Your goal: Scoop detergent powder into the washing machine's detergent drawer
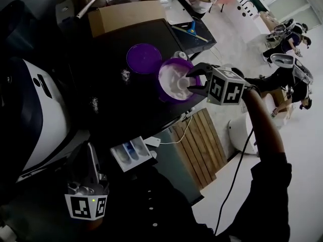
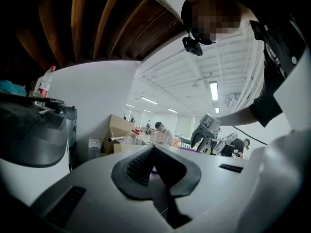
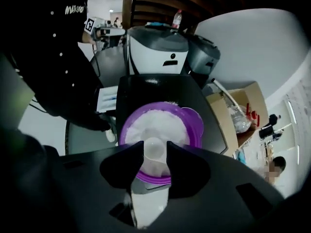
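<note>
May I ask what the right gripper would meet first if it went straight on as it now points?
Most likely the white scoop lying on the powder in the purple tub: it shows right between the right gripper's open jaws. Depth is unclear.

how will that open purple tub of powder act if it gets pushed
The purple tub looks wide and low and nearly full of white powder, so it probably slides rather than tips. With its lid off, a sharp shove would likely spill powder.

Black buttoned shirt [image 1: 166, 205], black cable [image 1: 236, 168], marker-cubed right tool [image 1: 194, 81]
</note>
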`<state>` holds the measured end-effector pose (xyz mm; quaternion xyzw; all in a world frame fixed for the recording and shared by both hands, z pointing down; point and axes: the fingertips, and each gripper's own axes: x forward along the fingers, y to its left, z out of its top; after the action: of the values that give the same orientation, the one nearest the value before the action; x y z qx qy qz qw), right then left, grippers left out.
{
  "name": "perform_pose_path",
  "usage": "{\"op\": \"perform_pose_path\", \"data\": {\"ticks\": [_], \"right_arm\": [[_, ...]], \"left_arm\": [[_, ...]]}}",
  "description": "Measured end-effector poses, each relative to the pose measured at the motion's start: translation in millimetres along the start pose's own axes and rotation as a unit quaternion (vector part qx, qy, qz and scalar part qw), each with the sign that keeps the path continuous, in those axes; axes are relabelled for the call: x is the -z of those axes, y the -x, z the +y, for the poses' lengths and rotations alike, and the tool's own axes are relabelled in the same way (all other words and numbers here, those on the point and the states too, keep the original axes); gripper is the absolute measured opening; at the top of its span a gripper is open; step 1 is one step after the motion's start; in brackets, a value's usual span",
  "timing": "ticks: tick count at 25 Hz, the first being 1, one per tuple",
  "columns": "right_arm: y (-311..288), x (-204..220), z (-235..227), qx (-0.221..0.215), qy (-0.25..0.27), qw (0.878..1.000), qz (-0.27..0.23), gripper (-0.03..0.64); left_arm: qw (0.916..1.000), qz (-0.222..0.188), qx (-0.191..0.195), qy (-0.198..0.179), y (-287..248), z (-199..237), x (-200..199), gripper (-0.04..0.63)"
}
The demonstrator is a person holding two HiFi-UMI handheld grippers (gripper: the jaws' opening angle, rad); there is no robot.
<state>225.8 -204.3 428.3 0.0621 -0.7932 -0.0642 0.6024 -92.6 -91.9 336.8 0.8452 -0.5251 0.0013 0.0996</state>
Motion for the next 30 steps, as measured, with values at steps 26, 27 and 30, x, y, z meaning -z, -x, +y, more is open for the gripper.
{"op": "perform_pose_path", "data": {"ticks": [26, 27, 30], "right_arm": [[-48.7, 13.5, -4.7, -0.168, 0.089, 0.973, 0.127, 0.038], [-48.4, 13.5, -4.6, -0.163, 0.092, 0.974, 0.128, 0.038], [-45.3, 12.6, -8.4, -0.137, 0.098, 0.977, 0.128, 0.037]], "left_arm": [[0.9983, 0.044, -0.017, 0.035, -23.5, 22.4, 35.7, 0.005], [0.9983, 0.043, -0.016, 0.035, -23.3, 21.5, 35.3, 0.005], [0.9986, 0.04, -0.012, 0.034, -22.5, 19.1, 34.1, 0.005]]}}
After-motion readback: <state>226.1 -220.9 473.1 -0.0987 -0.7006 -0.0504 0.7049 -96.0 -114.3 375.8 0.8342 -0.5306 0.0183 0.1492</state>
